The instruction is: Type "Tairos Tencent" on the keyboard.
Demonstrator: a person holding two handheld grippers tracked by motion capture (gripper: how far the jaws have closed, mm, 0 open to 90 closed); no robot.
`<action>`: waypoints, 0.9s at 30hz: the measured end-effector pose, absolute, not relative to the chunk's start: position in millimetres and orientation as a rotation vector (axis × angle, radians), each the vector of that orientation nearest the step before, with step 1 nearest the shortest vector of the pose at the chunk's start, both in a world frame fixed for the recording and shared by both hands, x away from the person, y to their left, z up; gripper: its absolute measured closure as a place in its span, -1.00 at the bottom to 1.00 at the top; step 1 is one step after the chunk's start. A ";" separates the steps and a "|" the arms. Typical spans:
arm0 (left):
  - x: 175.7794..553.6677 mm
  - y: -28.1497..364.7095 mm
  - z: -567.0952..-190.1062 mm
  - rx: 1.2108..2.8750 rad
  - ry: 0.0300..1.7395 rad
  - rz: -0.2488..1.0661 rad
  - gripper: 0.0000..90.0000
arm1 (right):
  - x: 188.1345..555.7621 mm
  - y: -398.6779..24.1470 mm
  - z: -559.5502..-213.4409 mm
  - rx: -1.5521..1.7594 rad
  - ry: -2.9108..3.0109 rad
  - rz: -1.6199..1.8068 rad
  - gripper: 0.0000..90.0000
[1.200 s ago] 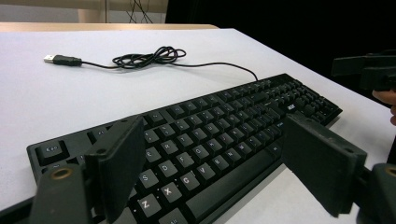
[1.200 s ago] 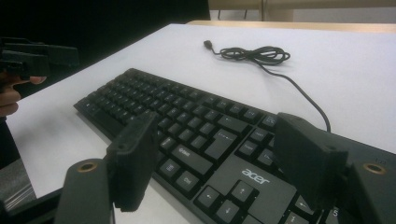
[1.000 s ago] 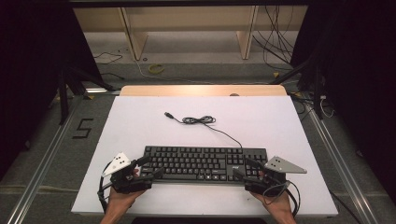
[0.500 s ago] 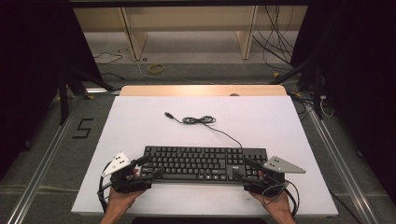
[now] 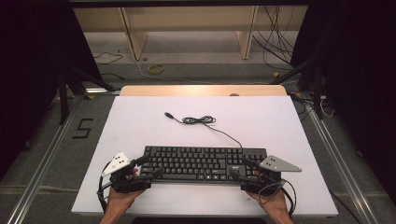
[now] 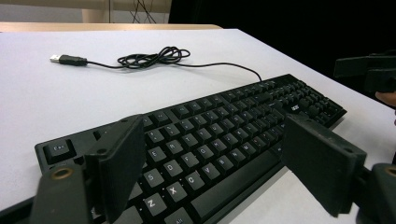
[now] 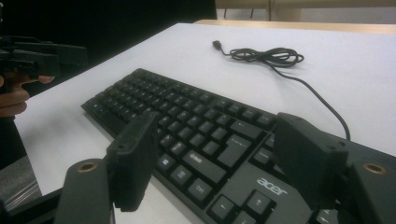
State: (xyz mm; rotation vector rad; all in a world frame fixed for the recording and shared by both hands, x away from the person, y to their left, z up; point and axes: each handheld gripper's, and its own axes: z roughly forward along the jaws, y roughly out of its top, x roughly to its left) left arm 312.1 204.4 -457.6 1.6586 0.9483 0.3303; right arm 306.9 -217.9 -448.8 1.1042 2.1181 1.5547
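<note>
Left tongs (image 5: 148, 167) and right tongs (image 5: 241, 168) spread wide, straddling keyboard (image 5: 201, 161) ends, seemingly not clamping

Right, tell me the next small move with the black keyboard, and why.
Probably close both tools: the left tool and right tool sit open, jaws straddling the two ends of the black plastic keyboard, which lies flat on the white table, ungripped.

Black Acer keyboard (image 5: 203, 162), flat on the white table (image 5: 280, 121)

It sits keys-up along the near edge, long side parallel to it. Its thin black cable (image 5: 198, 120) runs off the back, loosely coiled mid-table, USB plug lying free and unplugged.
</note>
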 end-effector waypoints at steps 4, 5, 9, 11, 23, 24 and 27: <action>312.6 205.7 -457.7 1.657 0.958 0.334 -0.50 | 312.5 -207.2 -446.4 1.093 2.136 1.566 -0.28; 313.0 206.2 -457.6 1.657 0.960 0.336 -0.50 | 312.5 -207.2 -446.4 1.093 2.136 1.566 -0.28; 313.7 209.9 -457.4 1.648 0.985 0.338 -0.47 | 321.9 -194.1 -445.1 1.090 2.162 1.574 -0.28; 314.0 211.3 -457.4 1.653 0.995 0.345 -0.46 | 325.7 -187.2 -445.2 1.083 2.183 1.566 -0.27; 316.7 216.6 -459.2 1.706 1.061 0.382 -0.27 | 349.7 -143.3 -443.9 1.020 2.289 1.529 -0.25; 316.9 217.2 -459.5 1.710 1.068 0.383 -0.24 | 351.6 -139.7 -444.2 1.017 2.298 1.523 -0.25; 317.8 219.1 -460.4 1.720 1.096 0.388 -0.18 | 355.3 -133.2 -444.8 1.011 2.314 1.512 -0.24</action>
